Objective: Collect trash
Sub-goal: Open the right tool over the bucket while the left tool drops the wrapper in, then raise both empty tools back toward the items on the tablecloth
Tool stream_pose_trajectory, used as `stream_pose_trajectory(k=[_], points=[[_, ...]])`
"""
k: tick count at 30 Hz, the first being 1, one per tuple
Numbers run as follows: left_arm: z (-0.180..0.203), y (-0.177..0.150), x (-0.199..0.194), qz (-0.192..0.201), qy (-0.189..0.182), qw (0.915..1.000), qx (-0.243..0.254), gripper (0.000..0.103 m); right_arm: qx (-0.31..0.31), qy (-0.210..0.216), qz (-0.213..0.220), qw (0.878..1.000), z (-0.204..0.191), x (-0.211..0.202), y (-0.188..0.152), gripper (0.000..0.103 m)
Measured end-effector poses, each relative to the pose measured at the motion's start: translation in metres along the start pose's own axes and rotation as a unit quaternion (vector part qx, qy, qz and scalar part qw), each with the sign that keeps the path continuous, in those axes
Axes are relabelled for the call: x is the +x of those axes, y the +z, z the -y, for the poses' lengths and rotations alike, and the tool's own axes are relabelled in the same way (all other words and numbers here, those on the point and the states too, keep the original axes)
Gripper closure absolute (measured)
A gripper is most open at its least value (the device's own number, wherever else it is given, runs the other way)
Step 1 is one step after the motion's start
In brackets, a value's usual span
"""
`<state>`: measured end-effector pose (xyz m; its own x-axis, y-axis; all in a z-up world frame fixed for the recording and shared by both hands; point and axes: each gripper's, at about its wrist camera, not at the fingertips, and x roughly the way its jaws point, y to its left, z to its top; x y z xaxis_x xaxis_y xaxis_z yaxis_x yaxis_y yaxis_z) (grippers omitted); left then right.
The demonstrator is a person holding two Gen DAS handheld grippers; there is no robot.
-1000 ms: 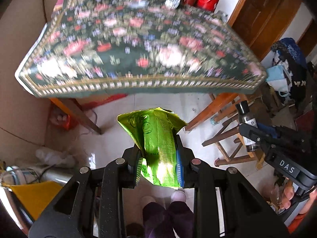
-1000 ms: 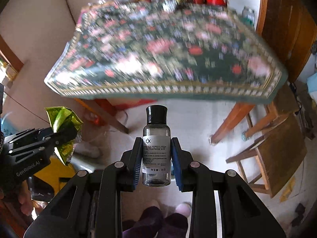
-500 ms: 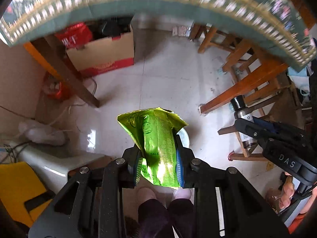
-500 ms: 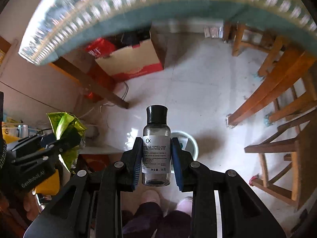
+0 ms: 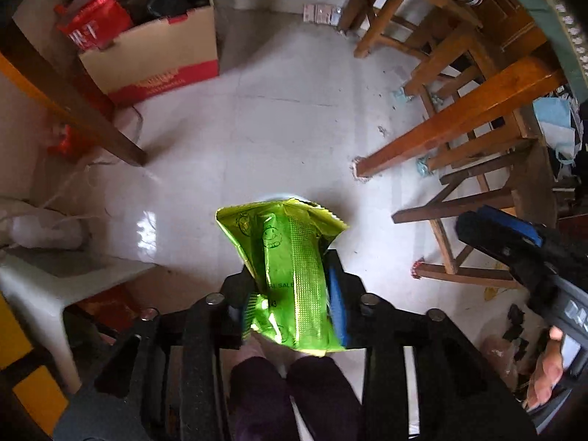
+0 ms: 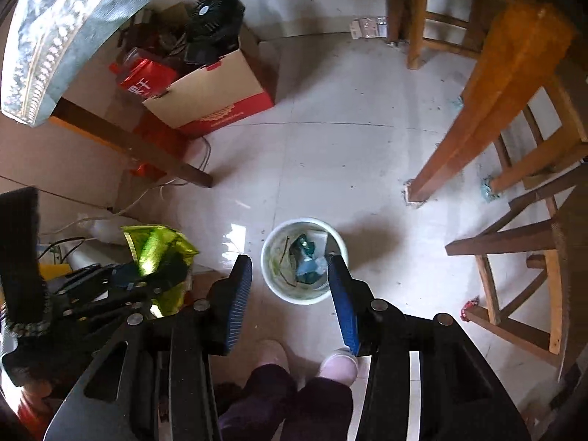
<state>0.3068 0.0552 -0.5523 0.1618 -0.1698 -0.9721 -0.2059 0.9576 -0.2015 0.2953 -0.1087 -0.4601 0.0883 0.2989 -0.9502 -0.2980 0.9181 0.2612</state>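
Note:
My left gripper (image 5: pixel 290 286) is shut on a crumpled green snack wrapper (image 5: pixel 290 257), held above the floor; it also shows in the right wrist view (image 6: pixel 158 253). My right gripper (image 6: pixel 290 283) is open and empty, directly above a small white trash bin (image 6: pixel 272 283) on the floor. The bin holds a bottle and other scraps (image 6: pixel 307 257). In the left wrist view only a sliver of the bin's rim (image 5: pixel 275 196) shows behind the wrapper, and the right gripper (image 5: pixel 514 242) reaches in at the right edge.
A red and tan cardboard box (image 6: pixel 217 95) with a black fan sits under the table. Wooden table legs (image 6: pixel 488 99) and stools (image 6: pixel 529 257) stand to the right. A white plastic stool (image 5: pixel 51 275) and cables are at left. My slippered feet (image 6: pixel 305 360) are below.
Both grippers tilted down from the tabletop to the floor. The right gripper opened and let the small bottle go; it is no longer between the fingers. The left still holds the wrapper.

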Motion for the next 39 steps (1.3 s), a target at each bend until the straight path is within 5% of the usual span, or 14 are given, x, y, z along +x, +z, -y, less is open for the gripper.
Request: stream_pose_trajectory(k=[7, 16, 24, 39], points=[[0.003, 0.007, 0.025, -0.033, -0.012, 0.9991, -0.023, 0.057, 0.006, -0.007, 0.009, 1.0, 0.007, -0.006, -0.002, 0.063], [0.011, 0.002, -0.025, -0.006, 0.014, 0.9998, 0.01, 0.057, 0.005, -0.005, 0.02, 1.0, -0.002, -0.034, -0.001, 0.063], [0.025, 0.001, -0.131, 0.052, 0.034, 0.9971, 0.045, 0.057, -0.008, -0.001, 0.054, 0.998, -0.035, -0.105, 0.01, 0.063], [0.051, -0.007, -0.366, 0.213, 0.03, 0.9726, 0.089, 0.057, -0.048, -0.008, 0.181, 0.982, -0.123, -0.287, 0.018, 0.063]])
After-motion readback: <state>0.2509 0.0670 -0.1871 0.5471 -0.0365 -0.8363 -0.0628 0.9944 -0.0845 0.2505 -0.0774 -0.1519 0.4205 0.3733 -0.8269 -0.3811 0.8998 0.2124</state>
